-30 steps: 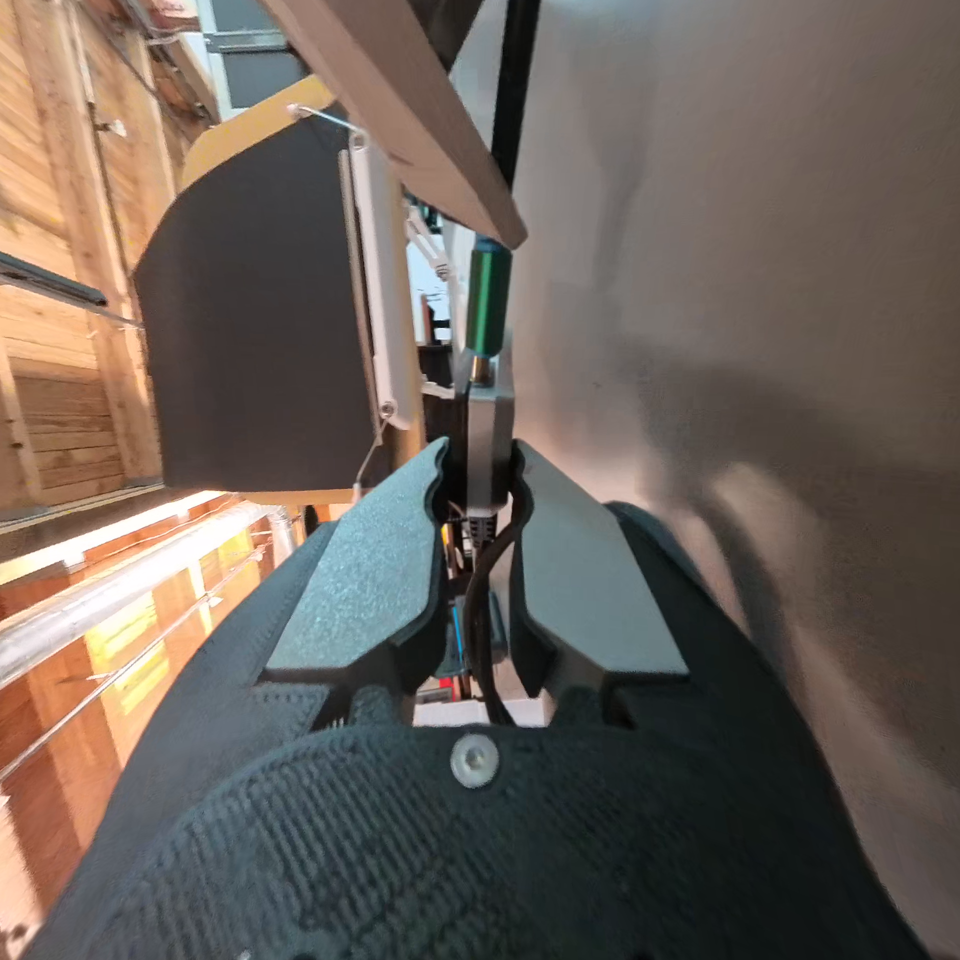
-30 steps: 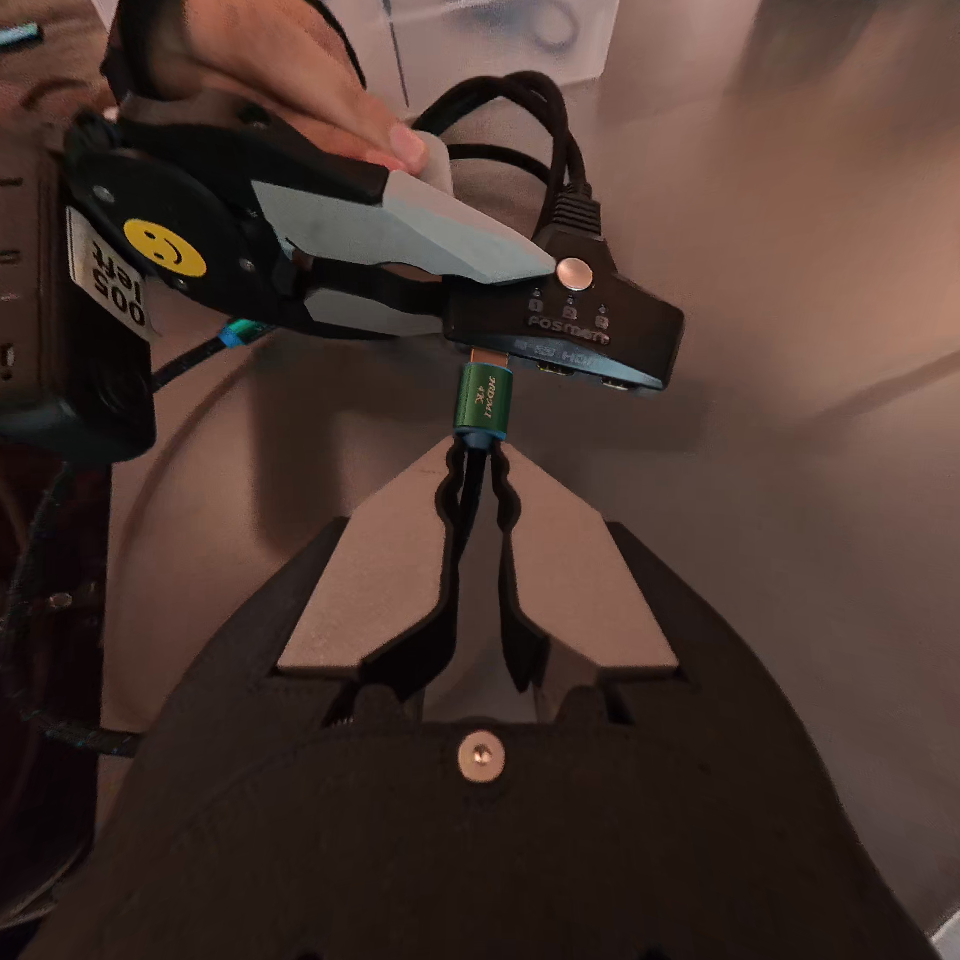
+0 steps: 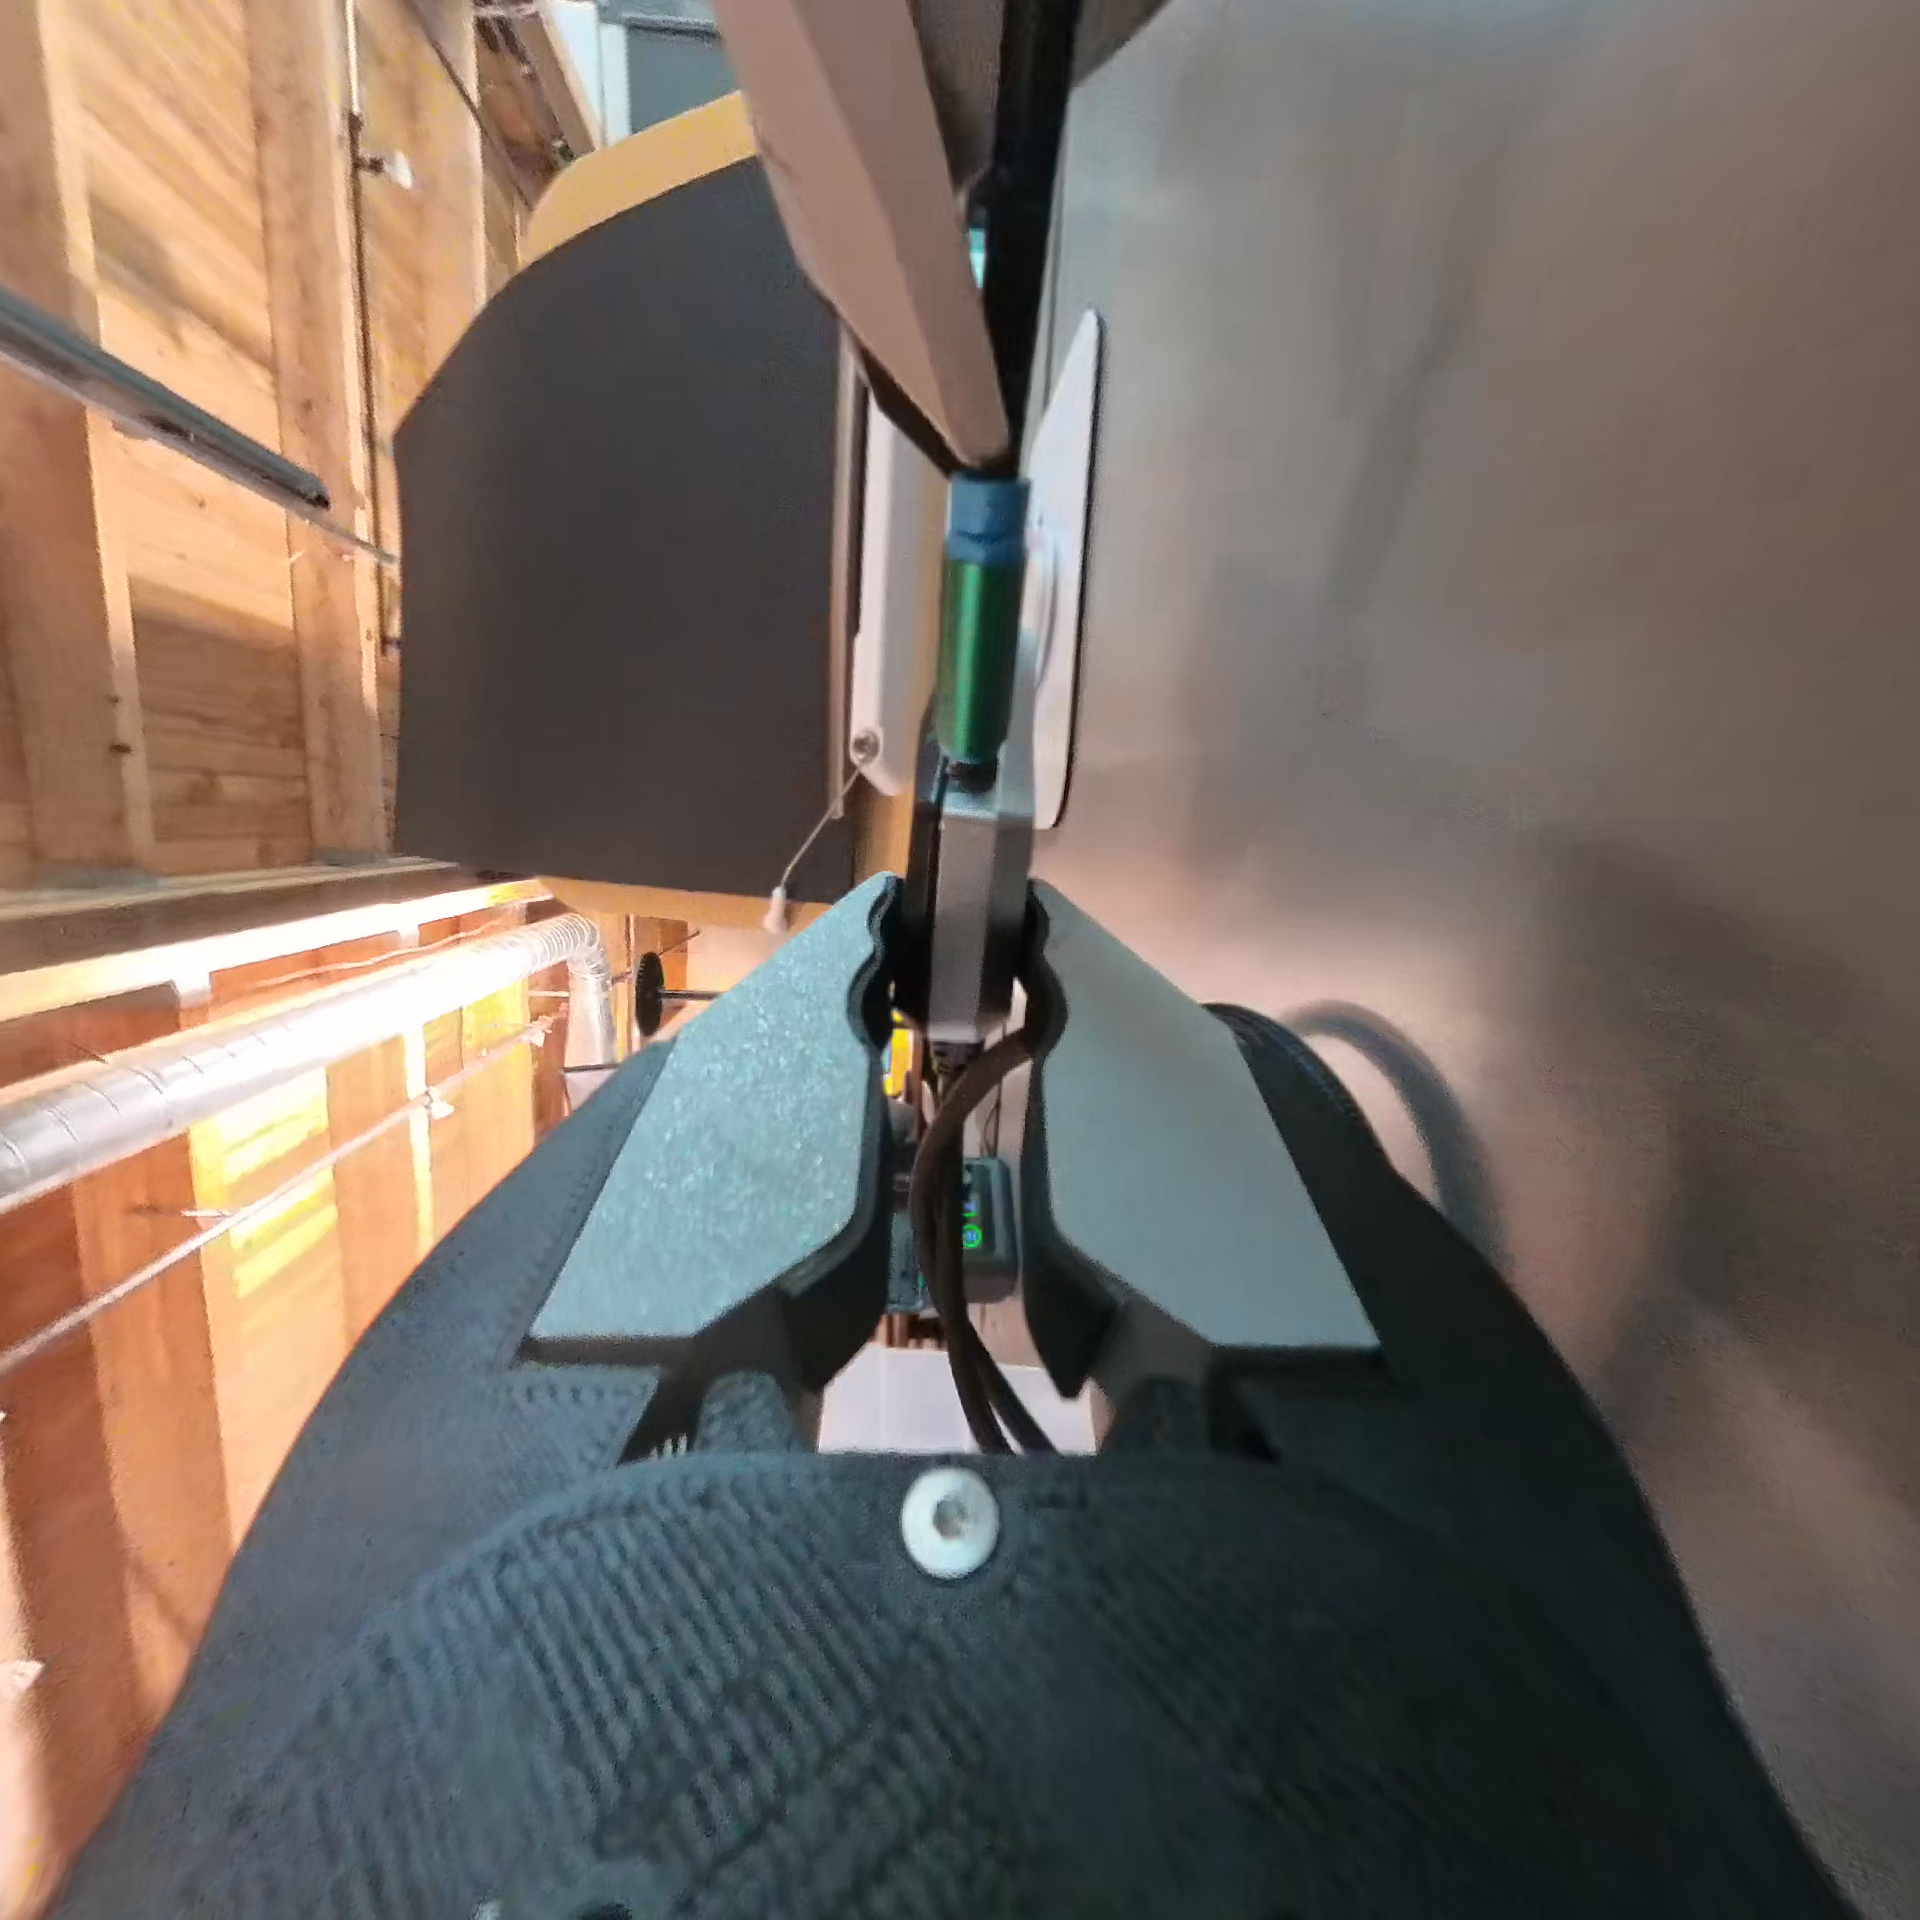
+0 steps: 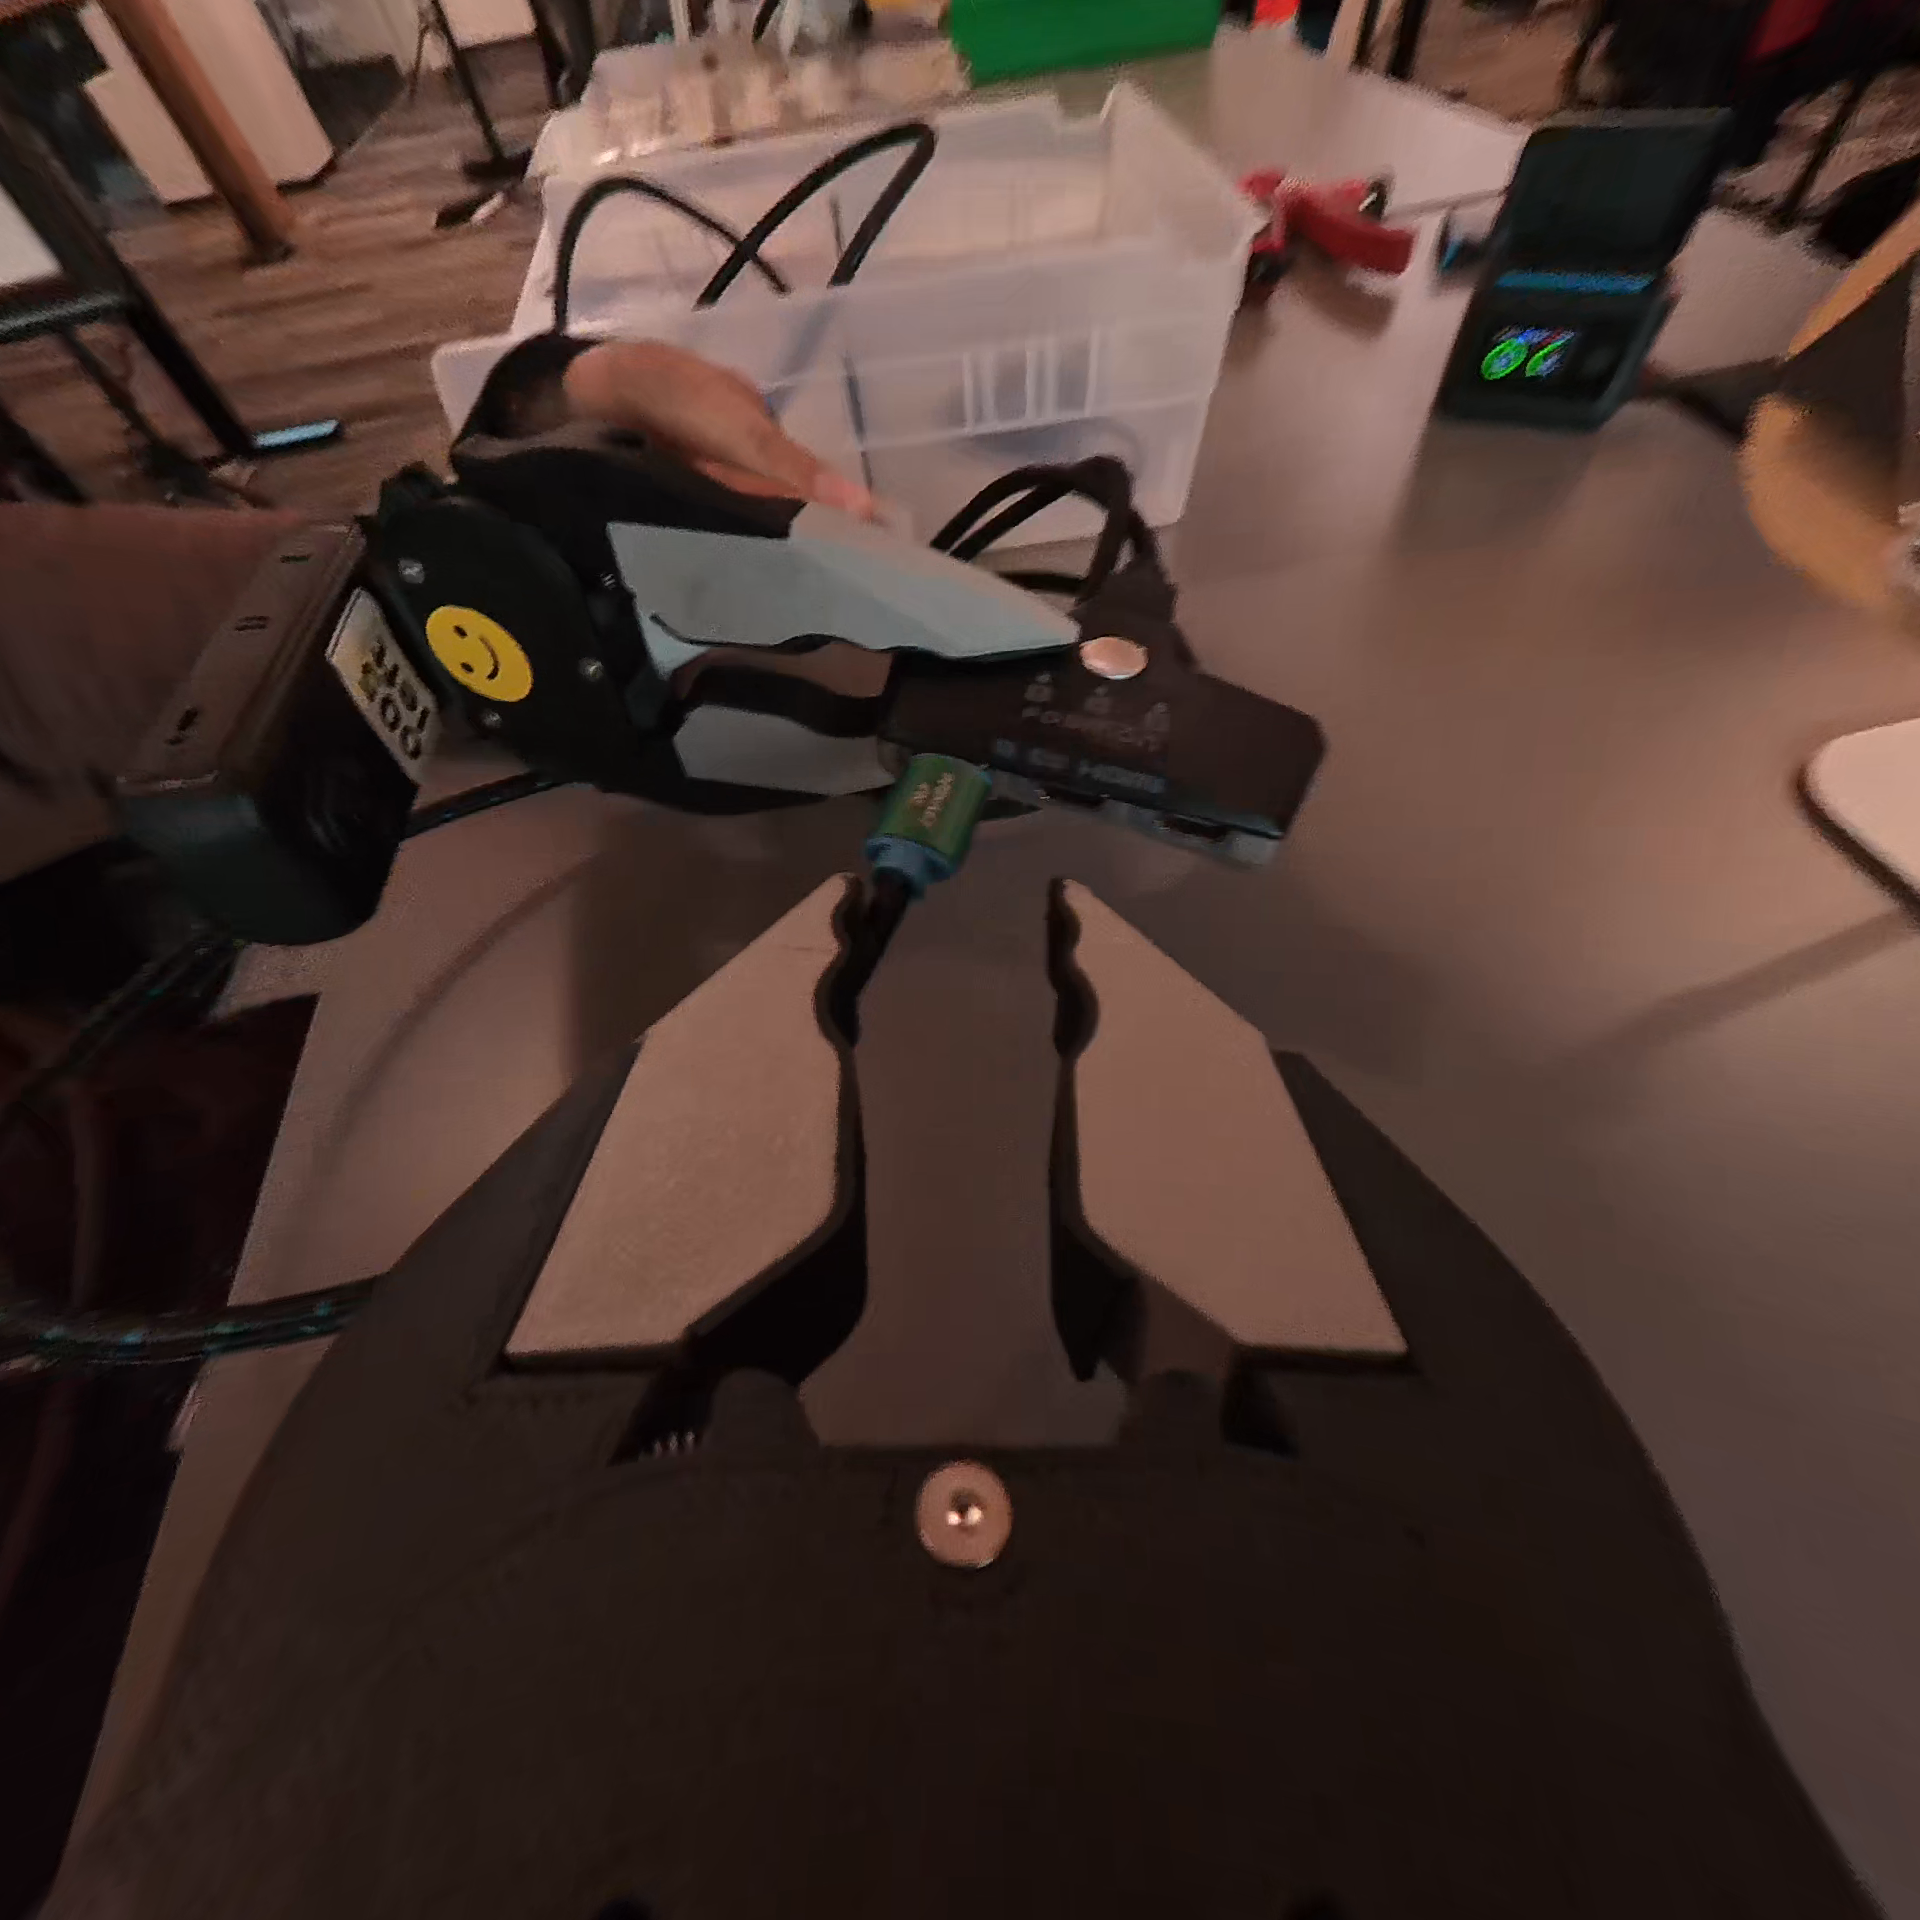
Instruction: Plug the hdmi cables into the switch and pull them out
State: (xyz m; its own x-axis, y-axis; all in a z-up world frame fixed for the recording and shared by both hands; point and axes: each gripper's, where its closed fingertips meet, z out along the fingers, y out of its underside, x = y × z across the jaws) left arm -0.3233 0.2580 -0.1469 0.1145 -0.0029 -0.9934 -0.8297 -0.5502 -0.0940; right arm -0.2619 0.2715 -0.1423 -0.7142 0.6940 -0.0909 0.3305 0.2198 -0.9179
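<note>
- The switch (image 4: pixel 1101 727), a flat black box with a round silver button on top, is held off the grey table (image 4: pixel 1558 1039), out in front of the right gripper in the right wrist view.
- At the far left of that view a hand (image 4: pixel 686 416) holds the left gripper (image 4: pixel 883 686), whose body bears a yellow smiley sticker (image 4: pixel 479 654).
- The left gripper's two fingers are clamped tight on the left end of the switch, one above and one below; in its own view the left gripper (image 3: pixel 961 956) squeezes the box edge-on between its tips.
- A green HDMI plug (image 4: pixel 928 808) with a blue collar sits in the leftmost port on the switch's front edge; in the left wrist view the same green HDMI plug (image 3: pixel 971 644) stands straight out of the far end of the switch (image 3: pixel 971 904).
- The plug's black cable (image 4: pixel 878 925) runs back just beside the right gripper's left fingertip.
- The right gripper (image 4: pixel 951 914) is spread wide, with a clear gap between its fingers and nothing gripped.
- Behind the switch stands a clear plastic bin (image 4: pixel 935 291) with black cables looping out of it.
- Farther right lie a red object (image 4: pixel 1320 223), blurred, and a small dark device (image 4: pixel 1569 301) with a lit screen.
</note>
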